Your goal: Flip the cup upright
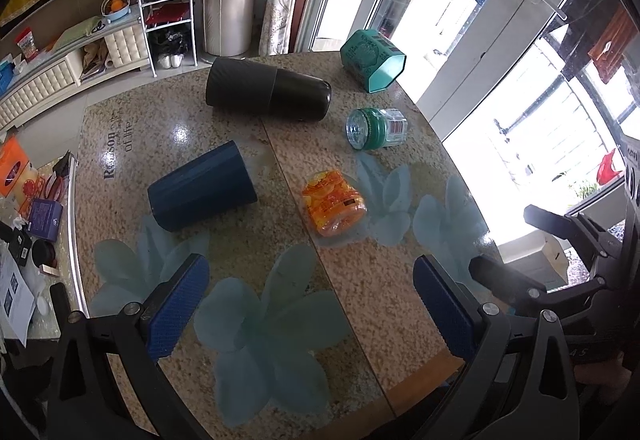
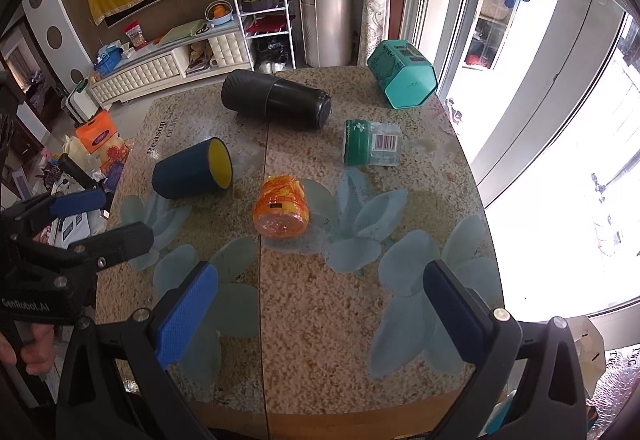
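Blue cup (image 1: 202,189) is seen lying on its side on the desk (image 1: 360,272), left of centre in the left wrist view; its closed base faces the camera there. In the right wrist view the same cup (image 2: 192,169) sits at centre left, yellow interior visible, mouth pointed toward frame right.

Left hand-held gripper (image 1: 310,304) is held wide apart above the near desk edge, nothing between the blue pads (image 1: 178,306). It is well apart from the cup. Right hand-held gripper (image 2: 320,314) is likewise spread wide, nothing gripped, over the flower print at the near edge. Each gripper is also caught at the edge of the other's view: the left one at lower left of the right wrist view, the right one at lower right of the left wrist view.

Other items, all tipped on their sides:
- black flask (image 1: 268,88) at upper centre, beyond the cup
- teal hexagonal tin (image 1: 372,60) at upper right, near the far desk edge
- green-capped clear jar (image 1: 376,128) right of the flask
- orange wrapped jar (image 1: 334,202) at frame centre, right of the cup, not touching it

White wire rack (image 1: 166,6) and a cream cabinet (image 1: 52,80) are visible in the upper left background.
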Motion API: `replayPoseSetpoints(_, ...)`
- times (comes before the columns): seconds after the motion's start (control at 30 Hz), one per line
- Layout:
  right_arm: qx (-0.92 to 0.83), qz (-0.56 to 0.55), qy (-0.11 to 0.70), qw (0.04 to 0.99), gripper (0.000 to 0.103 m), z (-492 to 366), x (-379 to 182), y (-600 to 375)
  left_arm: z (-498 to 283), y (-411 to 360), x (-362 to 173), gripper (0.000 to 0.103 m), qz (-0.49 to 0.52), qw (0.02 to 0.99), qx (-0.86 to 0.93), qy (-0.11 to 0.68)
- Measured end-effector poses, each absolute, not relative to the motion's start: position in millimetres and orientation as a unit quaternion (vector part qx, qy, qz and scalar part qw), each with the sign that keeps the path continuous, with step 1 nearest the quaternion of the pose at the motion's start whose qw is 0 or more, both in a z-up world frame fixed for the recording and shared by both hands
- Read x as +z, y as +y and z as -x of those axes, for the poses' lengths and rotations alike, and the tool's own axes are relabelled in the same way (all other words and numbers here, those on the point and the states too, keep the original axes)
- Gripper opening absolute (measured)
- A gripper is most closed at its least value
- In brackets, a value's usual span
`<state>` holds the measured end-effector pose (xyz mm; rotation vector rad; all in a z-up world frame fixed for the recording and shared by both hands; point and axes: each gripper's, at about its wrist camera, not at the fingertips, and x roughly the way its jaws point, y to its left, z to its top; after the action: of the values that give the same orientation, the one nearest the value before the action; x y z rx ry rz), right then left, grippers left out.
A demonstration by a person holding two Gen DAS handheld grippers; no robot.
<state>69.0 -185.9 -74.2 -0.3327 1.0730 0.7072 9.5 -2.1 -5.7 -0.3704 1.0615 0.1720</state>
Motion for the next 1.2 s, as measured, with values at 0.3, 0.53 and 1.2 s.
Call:
replayPoseSetpoints(0.3,0.335,0.148,0.527,0.767,0.103,-90,-91,-200,-51,-3,-14,0.102,0.205,0.809,0.079,0.544)
replayPoseSetpoints(0.53,0.331,0.13,0.559,0.749,0.103,-126,-104,-225,-101,-17,-43,0.102,0.218,0.767,0.09,0.597)
replayPoseSetpoints(1.2,0.338,0.111,0.62,0.699,0.103,-217,-150,-261,-174,-17,-164,0.102,0.267,0.633,0.169,0.707)
